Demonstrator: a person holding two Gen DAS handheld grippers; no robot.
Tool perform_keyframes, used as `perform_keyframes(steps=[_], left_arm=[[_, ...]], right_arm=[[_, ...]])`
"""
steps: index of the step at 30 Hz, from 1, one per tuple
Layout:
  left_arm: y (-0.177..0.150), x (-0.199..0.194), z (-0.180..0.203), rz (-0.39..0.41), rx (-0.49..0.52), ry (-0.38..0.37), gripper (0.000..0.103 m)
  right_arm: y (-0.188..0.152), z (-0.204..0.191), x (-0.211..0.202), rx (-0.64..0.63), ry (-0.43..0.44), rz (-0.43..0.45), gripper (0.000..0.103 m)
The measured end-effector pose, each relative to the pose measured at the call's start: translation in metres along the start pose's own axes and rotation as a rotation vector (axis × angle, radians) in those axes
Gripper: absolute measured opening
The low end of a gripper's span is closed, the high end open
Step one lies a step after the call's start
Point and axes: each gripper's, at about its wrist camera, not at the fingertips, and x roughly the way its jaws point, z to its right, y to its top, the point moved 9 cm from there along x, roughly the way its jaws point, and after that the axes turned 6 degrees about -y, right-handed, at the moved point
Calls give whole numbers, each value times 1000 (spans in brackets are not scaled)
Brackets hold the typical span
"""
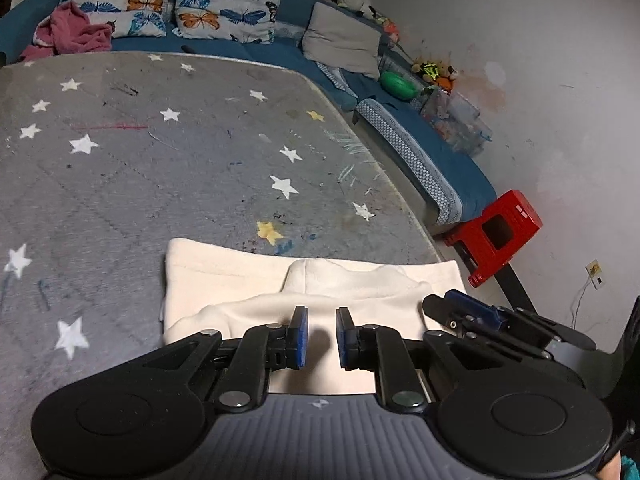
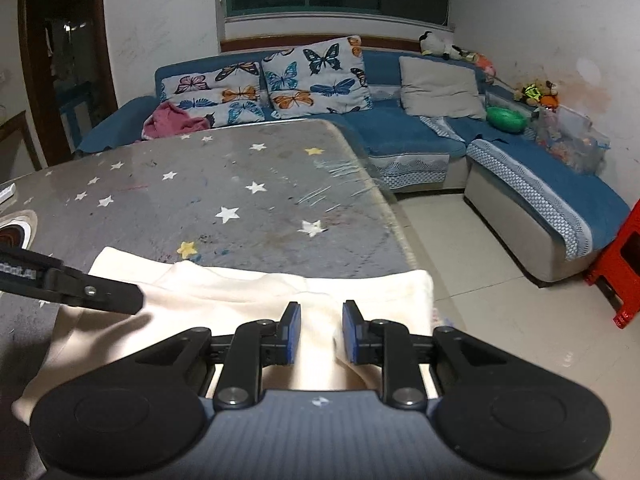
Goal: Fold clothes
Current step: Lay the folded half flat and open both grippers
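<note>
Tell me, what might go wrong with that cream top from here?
1. The cream garment lies right at the table corner, with one end at the table's edge; a careless tug could slide it off onto the floor.
2. The left gripper and right gripper are both open, close together above the cloth; they could bump each other or pinch uneven layers, spoiling the fold.

We see a cream garment (image 1: 224,280), a grey table (image 1: 160,168) with white and yellow stars, a blue sofa (image 2: 400,136), butterfly-print cushions (image 2: 316,76) and a red stool (image 1: 500,232).
</note>
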Motion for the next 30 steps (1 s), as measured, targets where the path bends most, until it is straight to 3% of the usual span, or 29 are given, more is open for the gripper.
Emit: perform_keyframes(steps=[6,9,11,18,20,30], left_arm=[[-5,7,-11,-14,-23,5,18],[-6,-2,-7,-3,-3,9,27],[-9,-10,-2,7,23,15,34],[-34,-34,14,7,110,29,38],[-43,-37,17,-2,135,41,38],[-74,-46,21,-2,205,76,43]], right_arm=[[-6,-3,12,-12,-2,-23,22],[-4,-3,5,-15,3,-12,23],[-5,-5,-6,-24,13,-5,30],[-22,-21,-42,-96,51,-5,38],[-30,-25,-50,-99,65,-10,44],[-60,-28,-66,-115,50,-28,50]])
